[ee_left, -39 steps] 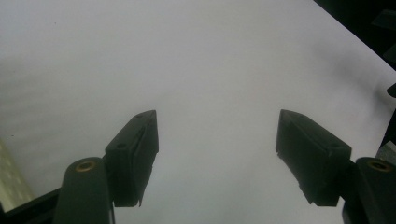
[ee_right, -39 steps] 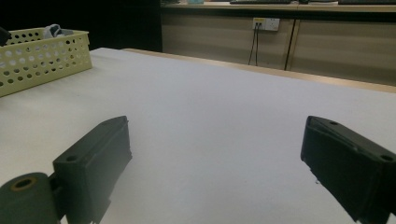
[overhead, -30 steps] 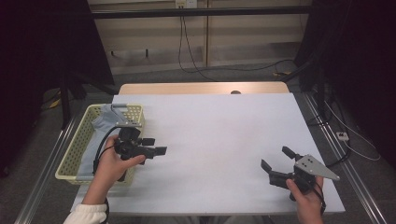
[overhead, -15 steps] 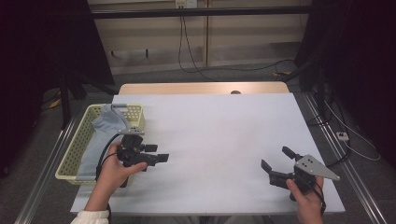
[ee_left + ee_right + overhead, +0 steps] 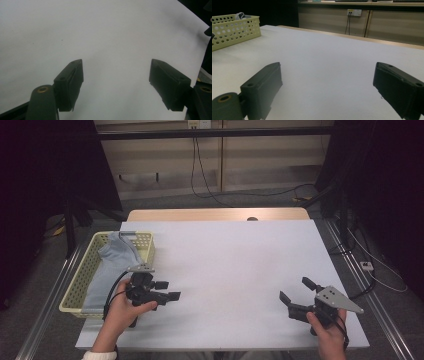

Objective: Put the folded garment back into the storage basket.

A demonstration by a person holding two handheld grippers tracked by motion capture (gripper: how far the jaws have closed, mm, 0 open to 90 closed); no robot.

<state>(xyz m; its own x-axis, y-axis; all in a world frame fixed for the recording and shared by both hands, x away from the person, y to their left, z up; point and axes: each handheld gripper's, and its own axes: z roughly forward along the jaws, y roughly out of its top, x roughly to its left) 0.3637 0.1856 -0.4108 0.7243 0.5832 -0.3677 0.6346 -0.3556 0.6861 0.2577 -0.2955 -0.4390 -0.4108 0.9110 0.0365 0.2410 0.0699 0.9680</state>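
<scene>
Plainly, much of the room is lost in darkness: the upper left and right corners of the high view are black, and the person is cut off at the bottom edge, with just forearms and hands in frame. The yellow perforated basket (image 5: pixel 95 265) sits at the counter's (image 5: pixel 235 265) left edge, partly overhanging it, and a grey-blue cloth (image 5: pixel 107 270) lies along its length; what the cloth may cover cannot be made out. In the right gripper view the basket (image 5: pixel 234 27) is cropped by the left edge, and a small pale item at its rim is too indistinct to name. The left hand (image 5: pixel 122 307) comes in from the near-left corner and holds the left claw (image 5: pixel 167 290) just beside the basket's near end, pointing toward the counter's middle, its jaws standing wide apart over bare white surface, as the left gripper view (image 5: pixel 116 75) confirms. The right hand (image 5: pixel 327 330) rises from the near-right corner, gripping the right claw (image 5: pixel 297 292) low over the counter near its near edge, angled toward the far-left; its jaws are likewise spread wide with nothing between them (image 5: pixel 327 82). The two claws are well apart. A wall socket (image 5: pixel 353 12) with cables shows on the far wall.
</scene>
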